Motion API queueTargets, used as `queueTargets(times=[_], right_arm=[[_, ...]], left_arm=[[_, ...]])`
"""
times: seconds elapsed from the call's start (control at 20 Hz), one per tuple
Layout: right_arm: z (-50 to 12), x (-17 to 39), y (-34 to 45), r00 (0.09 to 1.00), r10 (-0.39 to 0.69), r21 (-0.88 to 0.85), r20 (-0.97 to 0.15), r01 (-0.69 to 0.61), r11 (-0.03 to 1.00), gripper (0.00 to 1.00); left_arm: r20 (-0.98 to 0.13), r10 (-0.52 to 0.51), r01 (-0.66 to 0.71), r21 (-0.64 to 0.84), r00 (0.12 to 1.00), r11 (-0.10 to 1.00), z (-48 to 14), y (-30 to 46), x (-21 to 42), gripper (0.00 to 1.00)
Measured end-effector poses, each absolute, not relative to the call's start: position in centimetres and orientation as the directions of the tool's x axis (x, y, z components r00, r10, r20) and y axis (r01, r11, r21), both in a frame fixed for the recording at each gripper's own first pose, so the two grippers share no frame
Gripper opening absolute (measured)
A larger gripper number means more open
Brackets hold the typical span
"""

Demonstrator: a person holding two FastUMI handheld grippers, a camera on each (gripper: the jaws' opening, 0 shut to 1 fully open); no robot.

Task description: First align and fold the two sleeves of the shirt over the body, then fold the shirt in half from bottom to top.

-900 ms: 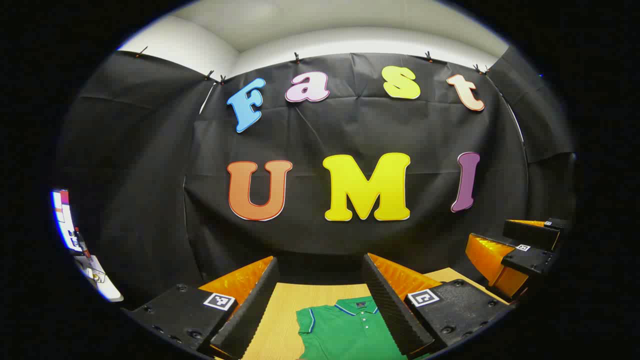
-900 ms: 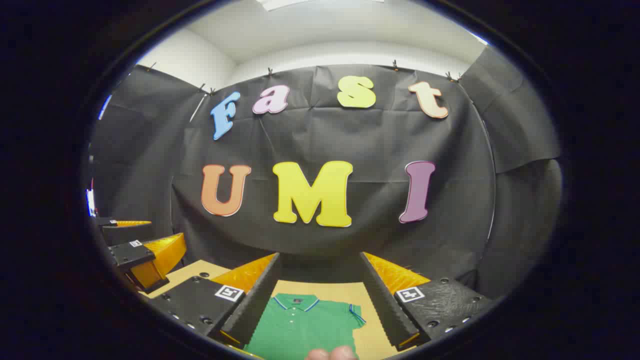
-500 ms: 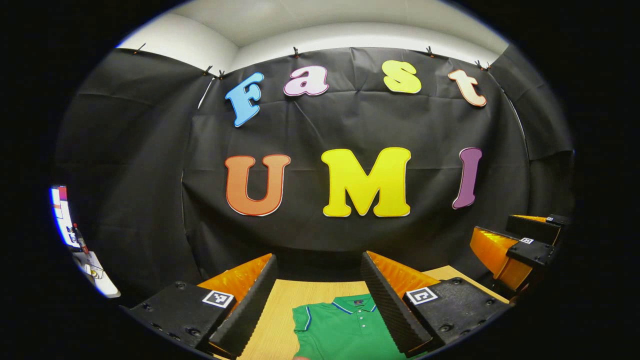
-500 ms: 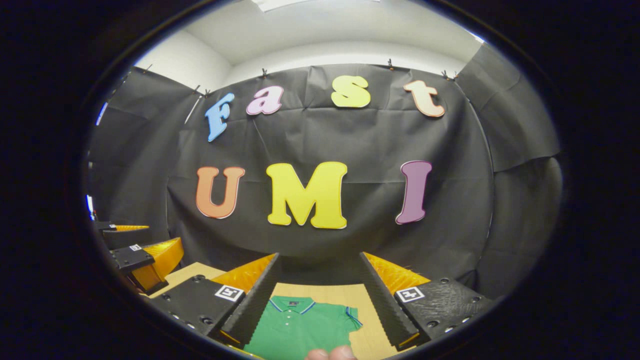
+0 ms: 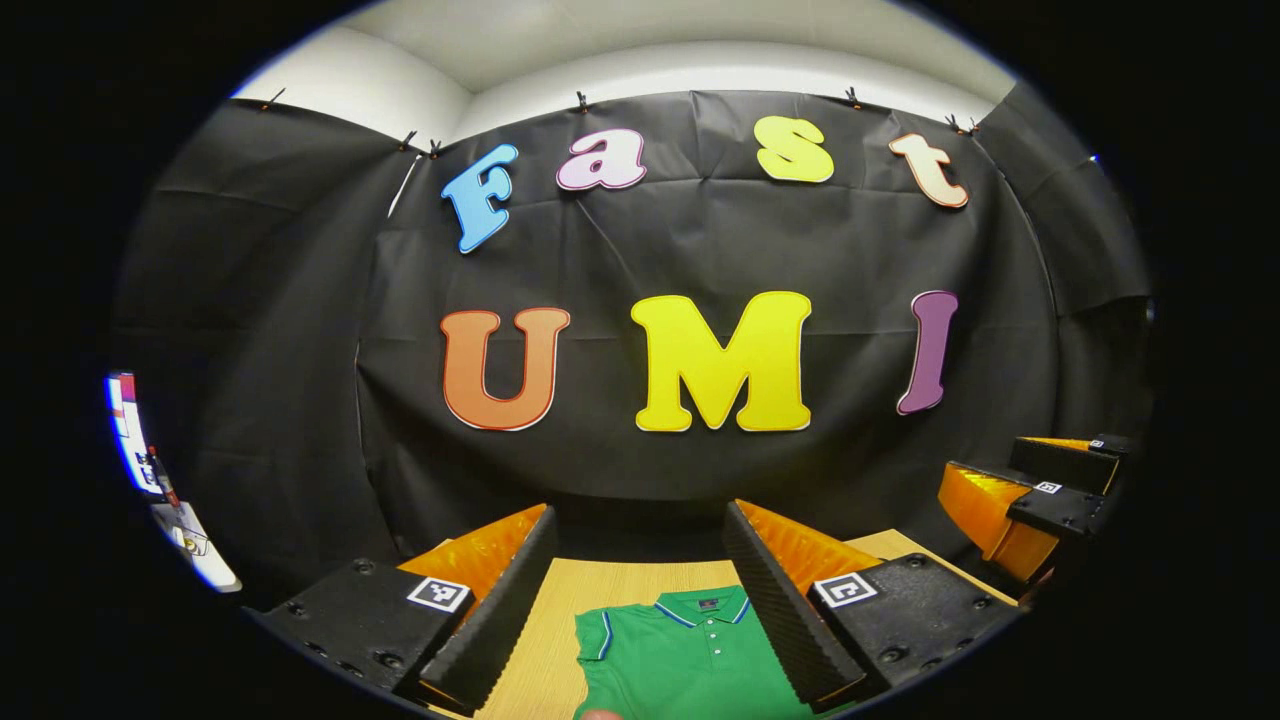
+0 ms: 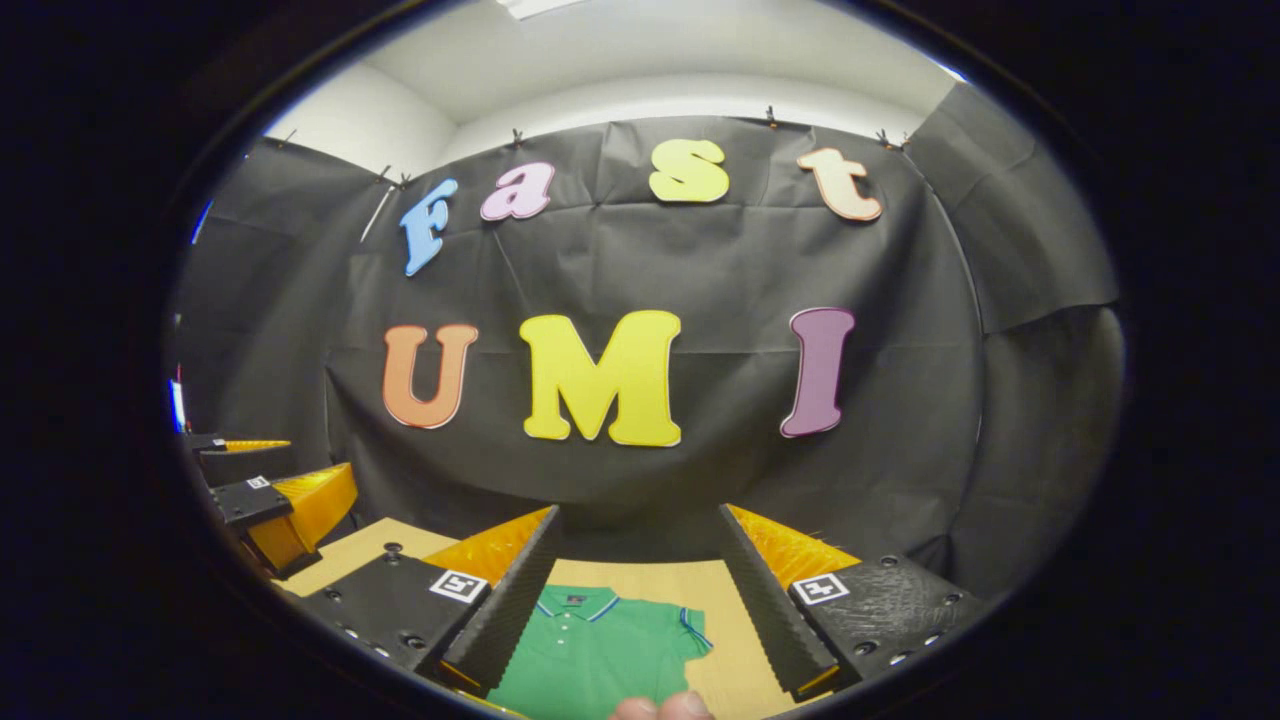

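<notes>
The green polo shirt lies flat and collar-up on the wooden surface. Left hand-held gripper and right hand-held gripper hover above it, fingers spread, gripping nothing.

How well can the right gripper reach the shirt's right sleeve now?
Probably yes. The right gripper is open, above the wooden table, and the green shirt lies flat below it. Its sleeve sits between the fingers with nothing over it.
</notes>
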State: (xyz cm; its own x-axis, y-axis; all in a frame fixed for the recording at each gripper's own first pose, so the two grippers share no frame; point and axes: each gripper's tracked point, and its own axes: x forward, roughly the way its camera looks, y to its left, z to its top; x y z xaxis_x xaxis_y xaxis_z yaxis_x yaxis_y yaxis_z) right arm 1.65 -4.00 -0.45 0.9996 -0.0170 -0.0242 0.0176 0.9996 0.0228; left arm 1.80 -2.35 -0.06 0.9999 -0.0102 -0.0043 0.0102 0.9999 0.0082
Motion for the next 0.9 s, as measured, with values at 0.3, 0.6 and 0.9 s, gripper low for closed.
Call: queueTargets(times=[0.3, 0.6, 0.9], right_arm=[[-0.8, 2.2, -4.8, 0.999, -0.011, 0.024, -0.037, 0.011, 1.000, 0.94], [-3.5, 3.8, -6.3, 0.995, -0.006, 0.006, -0.098, 0.007, 1.000, 0.95], [-10.1, 6.6, -8.3, 0.973, 0.005, -0.019, -0.232, -0.009, 1.000, 0.95]], left_arm=[[-0.009, -0.018, 0.018, 0.000, 1.000, 1.000, -0.2, -3.4, 2.3, 1.00], [-0.015, -0.016, 0.016, 0.010, 1.000, 1.000, -0.4, -4.1, 3.0, 1.00], [-0.009, -0.024, 0.024, 0.003, 1.000, 1.000, -0.1, -4.9, 4.3, 1.00]])
